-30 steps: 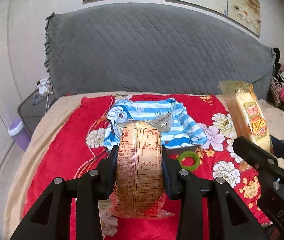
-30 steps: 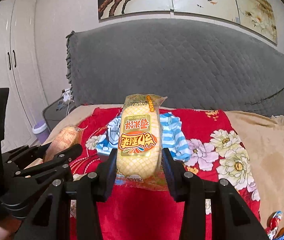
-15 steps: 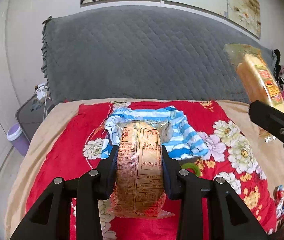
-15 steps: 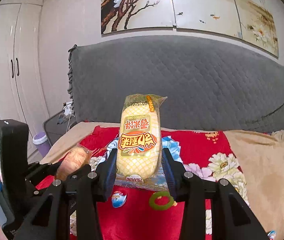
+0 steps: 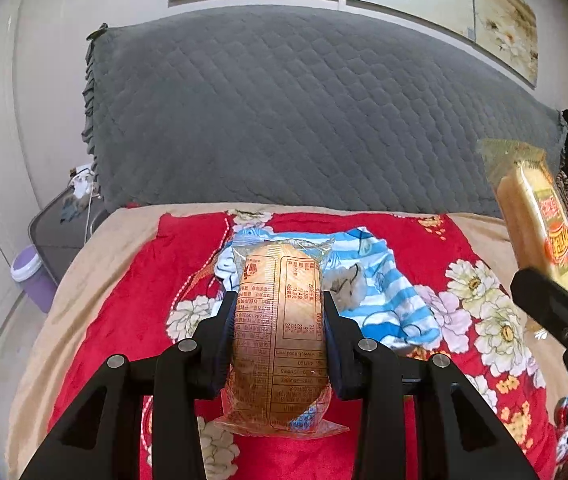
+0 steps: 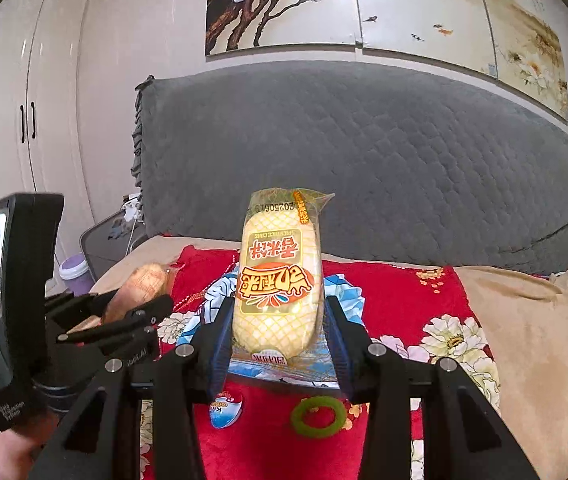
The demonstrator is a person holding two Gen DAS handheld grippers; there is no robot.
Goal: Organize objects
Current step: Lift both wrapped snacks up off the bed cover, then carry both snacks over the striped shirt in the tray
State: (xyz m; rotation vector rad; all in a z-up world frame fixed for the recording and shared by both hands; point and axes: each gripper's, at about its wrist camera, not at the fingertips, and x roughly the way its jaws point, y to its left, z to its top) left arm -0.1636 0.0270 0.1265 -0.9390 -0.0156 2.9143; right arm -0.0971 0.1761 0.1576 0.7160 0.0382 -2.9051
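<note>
1. The yellow snack pack (image 6: 278,280) clamped in the right tongs (image 6: 278,336) carries large red Chinese characters, seen upside down, above the small English line "SPICY RICE CAKE" and a stamped date code reading roughly "20250619" at its far end.
2. The brown snack pack (image 5: 280,344) between the left tongs (image 5: 278,340) shows a printed nutrition table and fine print, too small to read.
3. The left device body (image 6: 16,408), left of the right tongs, bears small white lettering, not clearly legible.
</note>
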